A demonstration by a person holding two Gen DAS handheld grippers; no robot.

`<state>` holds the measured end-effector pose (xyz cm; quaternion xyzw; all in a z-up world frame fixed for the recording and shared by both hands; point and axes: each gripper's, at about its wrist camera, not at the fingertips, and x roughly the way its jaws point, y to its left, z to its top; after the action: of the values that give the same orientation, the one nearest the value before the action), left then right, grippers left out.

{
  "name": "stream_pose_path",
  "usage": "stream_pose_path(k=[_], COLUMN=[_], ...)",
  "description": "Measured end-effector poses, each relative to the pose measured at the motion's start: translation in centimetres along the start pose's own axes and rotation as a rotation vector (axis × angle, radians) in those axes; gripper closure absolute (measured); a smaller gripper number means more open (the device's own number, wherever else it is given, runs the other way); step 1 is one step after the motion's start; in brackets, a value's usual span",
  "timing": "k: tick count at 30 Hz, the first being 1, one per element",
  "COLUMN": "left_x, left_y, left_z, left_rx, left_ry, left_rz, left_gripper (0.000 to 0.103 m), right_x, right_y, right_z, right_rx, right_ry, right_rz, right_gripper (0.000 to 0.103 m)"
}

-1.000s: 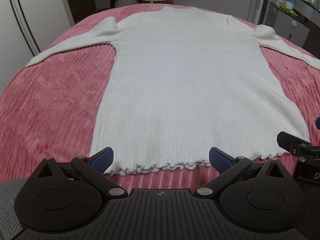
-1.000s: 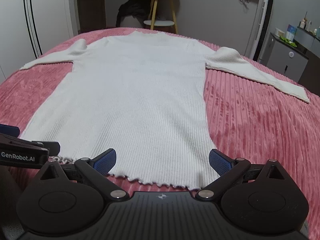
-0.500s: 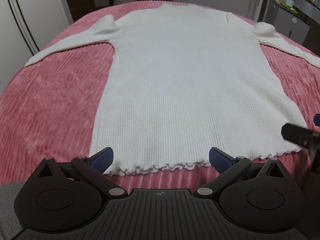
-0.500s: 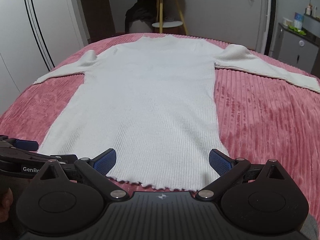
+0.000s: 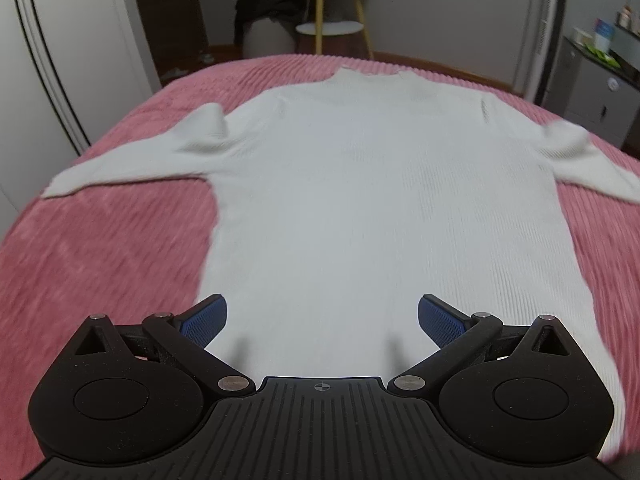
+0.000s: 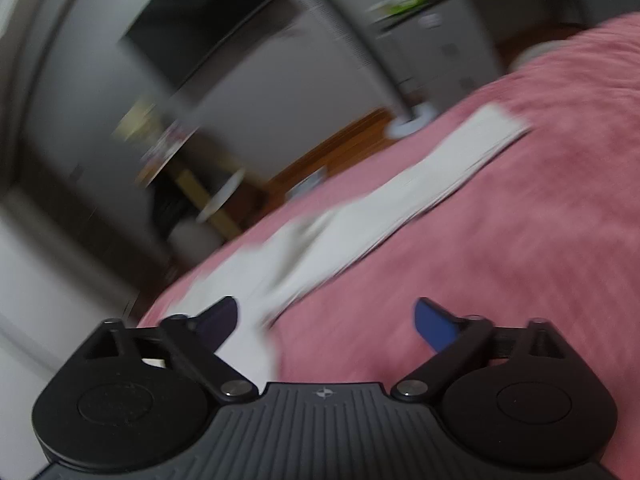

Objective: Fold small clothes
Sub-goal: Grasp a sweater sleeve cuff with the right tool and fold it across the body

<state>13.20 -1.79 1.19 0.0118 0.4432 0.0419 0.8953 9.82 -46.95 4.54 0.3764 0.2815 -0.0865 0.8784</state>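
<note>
My left gripper (image 5: 322, 314) hangs over the sweater's (image 5: 384, 208) lower body, jaws spread wide with nothing pinched. The right gripper (image 6: 326, 316) is tilted near the sleeve (image 6: 400, 196), jaws closing but gripping nothing. The sweater lies flat across the pink bed (image 5: 104, 248), collar toward the far edge.

The room is dim with soft, even light. The right wrist picture is very smeared and tilted. The left one is a bit fuzzy. Edges bend and go dark.
</note>
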Motion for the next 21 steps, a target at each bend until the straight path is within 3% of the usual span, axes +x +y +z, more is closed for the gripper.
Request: stream_pose_path(k=[5,9,12,19,21], left_x=[5.6,7.7,8.8,9.9,10.0], left_y=[-0.8,-0.6,-0.6,-0.5,-0.3], left_z=[1.7,1.9,1.7,1.6,1.4], left_rx=[-0.034,-0.079,-0.079,-0.077,-0.080], left_ry=[0.068,0.079,0.083,0.071,0.058], left_rz=[0.005,-0.013,-0.011,-0.030,-0.045], left_gripper=[0.000,0.000,0.000,0.000,0.000], right_x=[4.7,8.4,10.6,14.0,14.6], right_y=[-6.4,-10.8,-13.0,-15.1,-14.9], right_z=[5.3,8.0,9.8,11.8,12.2], right_rx=[0.098,0.220,0.283,0.327,0.308], right_ry=[-0.045,-0.087,-0.111,-0.136,-0.139], right_rz=[-0.141,-0.208,-0.250,-0.232,-0.248], right_gripper=[0.062,0.066,0.076,0.079,0.090])
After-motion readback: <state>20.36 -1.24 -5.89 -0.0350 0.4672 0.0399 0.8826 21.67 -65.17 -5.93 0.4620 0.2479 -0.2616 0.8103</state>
